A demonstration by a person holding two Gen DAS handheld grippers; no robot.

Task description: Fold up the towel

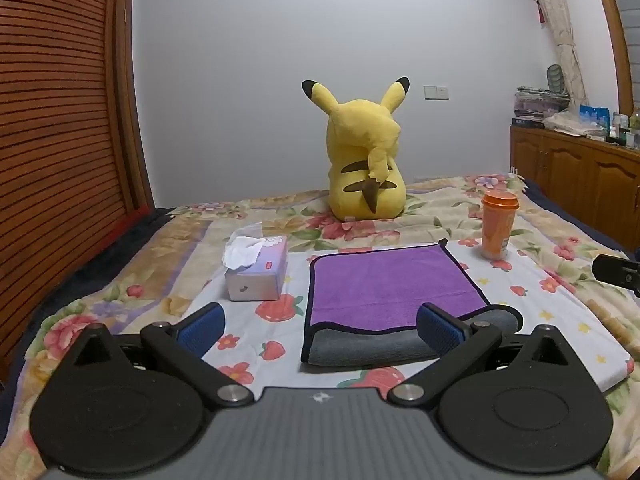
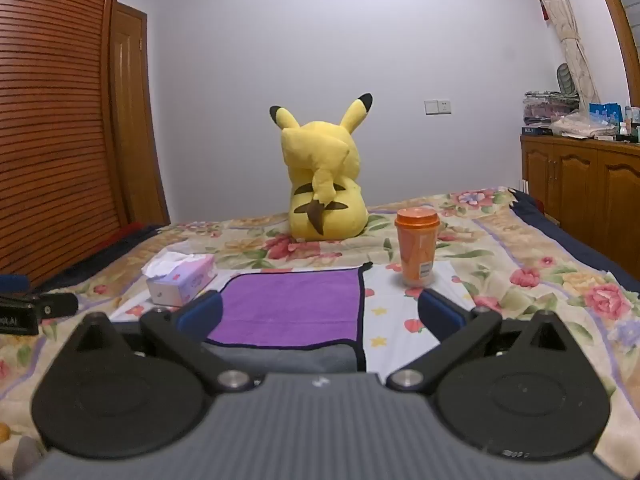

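A purple towel point(image 1: 384, 284) with black edging lies flat on the bed, its near edge turned over to show the grey underside point(image 1: 360, 346). It also shows in the right wrist view point(image 2: 292, 304). My left gripper point(image 1: 320, 328) is open and empty, just in front of the towel's near left corner; its right finger pad point(image 1: 438, 330) stands in front of the near edge. My right gripper point(image 2: 318, 312) is open and empty over the towel's near right corner. Part of the right gripper point(image 1: 618, 274) shows at the left wrist view's right edge.
A tissue box point(image 1: 256, 270) stands left of the towel. An orange cup with lid point(image 1: 496, 224) stands at its far right corner. A yellow plush toy point(image 1: 366, 160) sits behind. A wooden wardrobe point(image 1: 52, 120) is left, cabinets point(image 1: 576, 164) right. The flowered bedspread point(image 1: 120, 280) covers the bed.
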